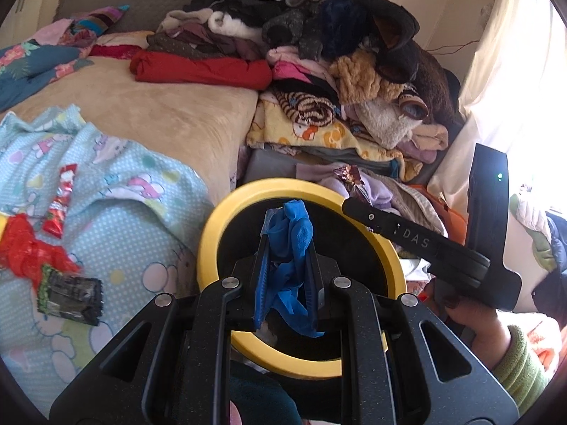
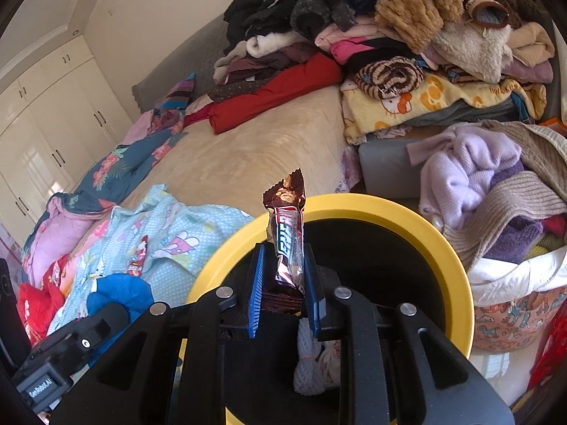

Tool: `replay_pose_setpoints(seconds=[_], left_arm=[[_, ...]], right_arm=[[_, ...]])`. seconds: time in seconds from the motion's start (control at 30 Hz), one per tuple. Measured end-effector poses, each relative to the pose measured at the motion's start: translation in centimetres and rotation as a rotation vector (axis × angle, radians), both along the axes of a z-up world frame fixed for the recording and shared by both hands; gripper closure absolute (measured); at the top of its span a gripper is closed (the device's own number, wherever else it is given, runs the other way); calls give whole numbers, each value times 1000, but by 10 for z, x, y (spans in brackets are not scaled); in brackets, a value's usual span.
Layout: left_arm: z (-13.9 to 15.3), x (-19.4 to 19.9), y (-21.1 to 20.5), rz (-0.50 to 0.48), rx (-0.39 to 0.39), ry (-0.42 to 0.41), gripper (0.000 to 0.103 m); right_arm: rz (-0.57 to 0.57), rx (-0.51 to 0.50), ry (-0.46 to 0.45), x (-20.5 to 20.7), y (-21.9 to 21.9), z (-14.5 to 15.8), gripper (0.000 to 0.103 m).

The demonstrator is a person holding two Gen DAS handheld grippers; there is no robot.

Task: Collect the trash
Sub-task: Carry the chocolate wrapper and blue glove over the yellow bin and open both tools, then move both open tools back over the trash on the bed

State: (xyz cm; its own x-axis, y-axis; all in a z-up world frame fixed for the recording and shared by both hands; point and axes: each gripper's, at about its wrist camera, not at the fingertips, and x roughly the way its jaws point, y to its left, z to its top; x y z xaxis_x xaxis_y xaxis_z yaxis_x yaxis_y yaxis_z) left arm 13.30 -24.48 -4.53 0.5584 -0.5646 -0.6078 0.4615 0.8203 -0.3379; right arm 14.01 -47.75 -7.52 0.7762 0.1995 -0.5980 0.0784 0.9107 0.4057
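Blue glove (image 1: pixel 288 248), crumpled, sits clamped between the left gripper (image 1: pixel 285 258) pads, right over the bin (image 1: pixel 209 244) mouth. Right gripper (image 2: pixel 283 269) has its jaws closed on a brown candy wrapper (image 2: pixel 286 233), which stands upright above the same bin's yellow rim (image 2: pixel 457 258). In the left view the right tool reaches in from the side with that wrapper at its tip, near the far rim.

Progress, as a judgement: mid-task. Two pieces are picked up and lined up over the bin, neither dropped yet. Both need releasing next.

Bin contents: the inside is dark; the right view shows a white netted wad (image 2: pixel 312 357) low down inside, with something pale next to it. Cannot tell what else is in there.

Still left on the bed, on the light blue dotted sheet (image 1: pixel 134 212): a red-and-white wrapper (image 1: pixel 60 205), a crumpled red plastic bag (image 1: pixel 28 251), and a dark wrapper with a green edge (image 1: pixel 69 295) just beside it. All three lie well apart from the bin, so at least a few more pickups remain.

Beyond the bin, the clothes pile (image 1: pixel 319 71) and a basket (image 2: pixel 510 315) of laundry don't look like trash.
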Motion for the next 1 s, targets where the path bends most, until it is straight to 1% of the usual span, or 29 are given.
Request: replay_pose_setpoints(seconds=[0.23, 0.3, 0.33, 0.37, 0.4, 0.43, 0.47, 0.53, 0.57, 0.6, 0.63, 0.67, 0.7, 0.83, 0.9, 1.0], left_arm=[[-15, 9, -10, -14, 16, 28, 91], [-18, 11, -12, -14, 20, 31, 91], [-20, 12, -13, -15, 20, 35, 90], [-21, 13, -12, -14, 20, 38, 87], [-23, 14, -11, -6, 23, 39, 78], [-23, 14, -9, 0, 26, 37, 66], [-23, 14, -8, 7, 27, 32, 61], [-21, 13, -4, 25, 35, 11, 43], [-20, 12, -2, 33, 37, 2, 38], [-18, 11, 2, 48, 36, -11, 25], [-16, 10, 5, 61, 34, -22, 15], [-14, 9, 9, 72, 31, -35, 13], [-12, 8, 11, 77, 31, -42, 12], [-7, 4, 23, 125, 52, -73, 11], [-4, 2, 29, 147, 56, -89, 11], [0, 0, 41, 182, 64, -113, 11]], right_arm=[[-20, 19, 28, 3, -11, -10, 82], [-21, 25, 34, 4, -14, -12, 81], [-20, 25, 38, 5, -14, -13, 78], [-21, 30, 43, 5, -15, -15, 71], [-27, 34, 43, 5, -16, -15, 62], [-34, 39, 42, 5, -17, -16, 60], [-37, 40, 43, 5, -18, -16, 58], [-43, 40, 39, 5, -18, -16, 56], [-44, 40, 37, 5, -18, -16, 54], [-45, 41, 36, 5, -18, -16, 50], [-49, 39, 33, 5, -17, -16, 48], [-51, 40, 29, 4, -17, -15, 43], [-52, 42, 24, 4, -16, -15, 40], [-47, 29, 0, 2, -9, -9, 36], [-47, 22, -12, 1, -5, -6, 31], [-36, 8, -29, 0, 4, -2, 30]])
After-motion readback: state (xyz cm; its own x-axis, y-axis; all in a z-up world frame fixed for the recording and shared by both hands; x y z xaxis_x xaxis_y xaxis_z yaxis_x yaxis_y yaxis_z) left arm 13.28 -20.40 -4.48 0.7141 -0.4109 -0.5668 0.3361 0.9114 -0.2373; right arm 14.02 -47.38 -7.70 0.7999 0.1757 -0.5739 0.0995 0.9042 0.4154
